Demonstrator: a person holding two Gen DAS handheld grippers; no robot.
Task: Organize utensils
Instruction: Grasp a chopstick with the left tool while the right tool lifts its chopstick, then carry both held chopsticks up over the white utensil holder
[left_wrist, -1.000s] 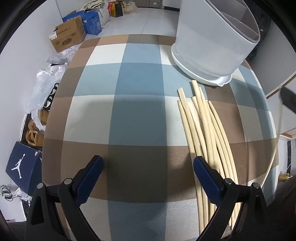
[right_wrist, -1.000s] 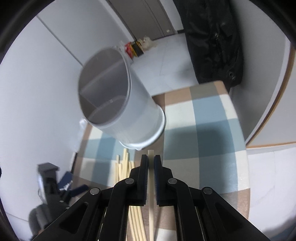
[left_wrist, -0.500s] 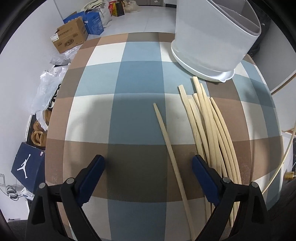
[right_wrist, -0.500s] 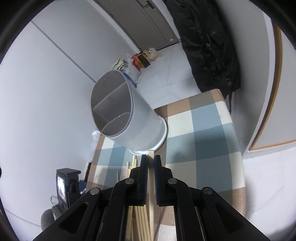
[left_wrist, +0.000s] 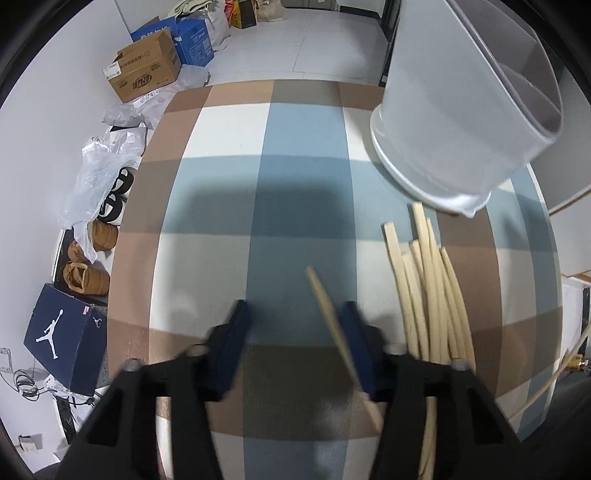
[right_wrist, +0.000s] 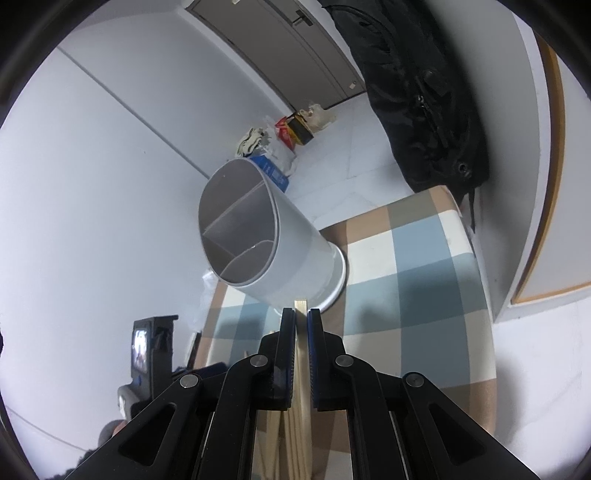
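We start with the chopsticks. One loose chopstick (left_wrist: 332, 325) lies slantwise on the checked worktop (left_wrist: 303, 140), set apart from the bundle of chopsticks (left_wrist: 428, 288) that rests just short of the white divided holder (left_wrist: 454, 122). Our left tool (left_wrist: 295, 325) points steeply down over that single stick and its jaws are closing — the stick sits between them, lying against the right-hand pad (left_wrist: 354, 343), while the other pad stands clear of it, so we judge the grip not yet made. Taking the lone stick where it lies separate makes sense: it can be pinched without dragging its neighbours.

Our right tool (right_wrist: 302, 325) has its jaws pressed tight on a second chopstick (right_wrist: 300, 306), whose squared end pokes out just past the pads. It is held lengthwise along the fingers and aimed towards the holder (right_wrist: 269, 243), whose compartments (right_wrist: 236, 236) look empty — a hold that should let the stick slide in end first.

On the floor beyond the worktop sit cardboard boxes (left_wrist: 144, 74) and a dark shoebox (left_wrist: 62, 336).
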